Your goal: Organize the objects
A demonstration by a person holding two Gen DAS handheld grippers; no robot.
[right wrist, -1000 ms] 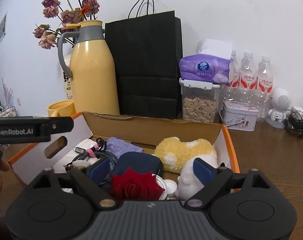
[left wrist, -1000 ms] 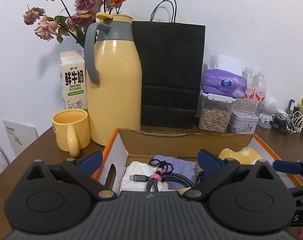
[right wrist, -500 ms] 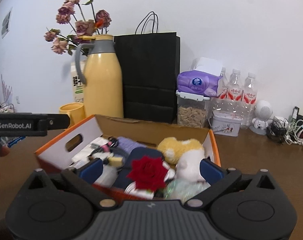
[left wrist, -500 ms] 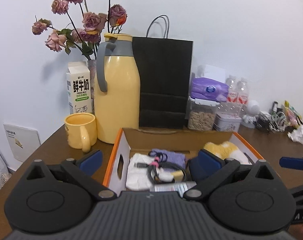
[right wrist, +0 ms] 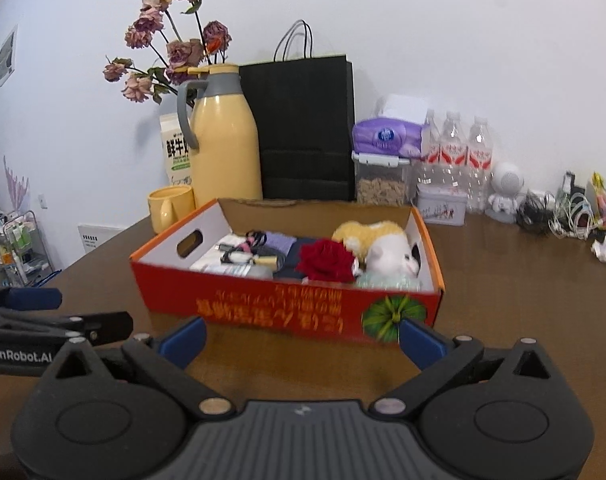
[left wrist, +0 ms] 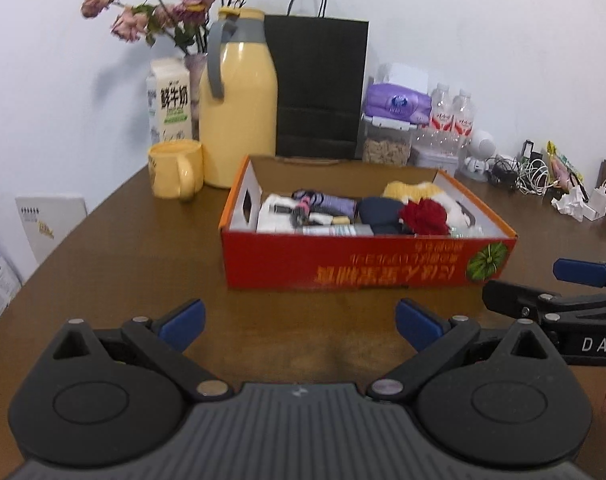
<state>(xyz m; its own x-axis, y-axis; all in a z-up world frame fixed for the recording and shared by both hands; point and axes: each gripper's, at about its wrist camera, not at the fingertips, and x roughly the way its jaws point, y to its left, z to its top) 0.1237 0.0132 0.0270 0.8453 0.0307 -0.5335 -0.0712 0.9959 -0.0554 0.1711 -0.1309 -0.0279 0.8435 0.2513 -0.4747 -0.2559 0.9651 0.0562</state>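
Observation:
An orange cardboard box [left wrist: 367, 268] [right wrist: 263, 312] sits mid-table, filled with a red rose [left wrist: 423, 216] [right wrist: 325, 260], a yellow and white plush toy [right wrist: 383, 244], a dark pouch [left wrist: 377, 210], a coiled cable [right wrist: 249, 248] and white cloth. My left gripper [left wrist: 299, 324] hovers open over bare table in front of the box, nothing between its fingers. My right gripper [right wrist: 301, 338] is open just short of the box's near wall, also holding nothing. Each gripper shows at the edge of the other's view.
Behind the box stand a yellow jug [left wrist: 239, 112], yellow mug [left wrist: 177, 168], milk carton [left wrist: 169, 100], dried flowers [right wrist: 171, 56], black paper bag [left wrist: 319, 88], a food container under purple tissues [right wrist: 383, 168], water bottles [right wrist: 463, 152] and a tin [right wrist: 441, 208]. Cables and chargers [left wrist: 543, 176] lie far right.
Both grippers have pulled back from over the box toward the table's near side. The box, once under the fingers, now lies whole in front of them. The right jaws opened slightly wider.

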